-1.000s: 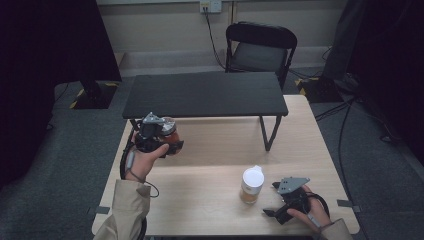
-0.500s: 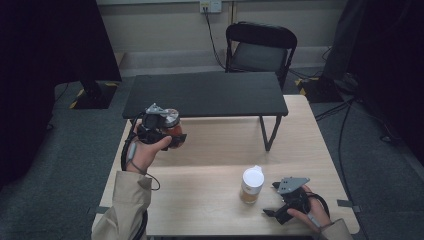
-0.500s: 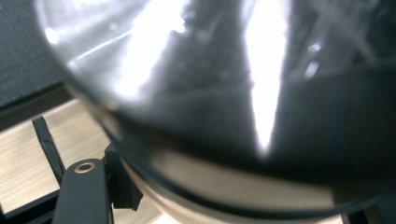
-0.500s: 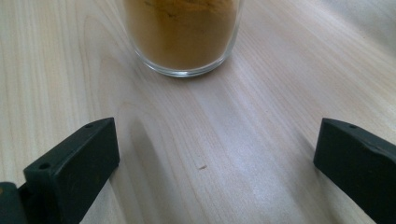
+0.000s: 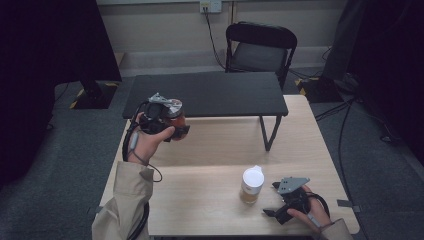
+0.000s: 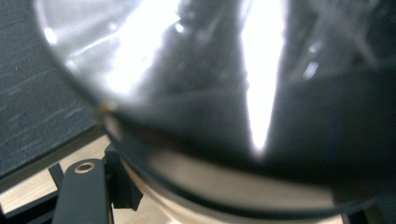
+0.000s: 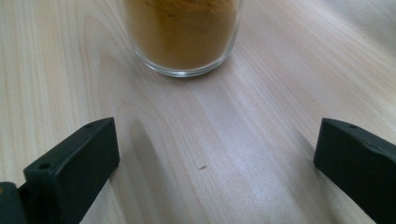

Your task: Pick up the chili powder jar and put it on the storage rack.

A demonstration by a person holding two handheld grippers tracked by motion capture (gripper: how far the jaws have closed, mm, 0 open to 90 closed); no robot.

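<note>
- The left gripper (image 5: pixel 172 125) was black, with a grey plate on top.
- The jar (image 5: pixel 175 116) between its jaws showed reddish-brown in the high view; close up in the left gripper view (image 6: pixel 243 107) it was dark and glassy, streaked with white glare, with a pale band low down.
- The right gripper (image 5: pixel 280 207) was black too, under the same grey plate.
- Ahead of its jaws, the glass jar (image 7: pixel 183 32) held ochre-brown powder and wore a white lid (image 5: pixel 252 176).
- The table (image 5: pixel 210 165) was pale wood with fine straight grain.
- The small raised shelf (image 5: pixel 210 92) was matt black.
- The sleeve (image 5: pixel 125 200) was beige.
</note>
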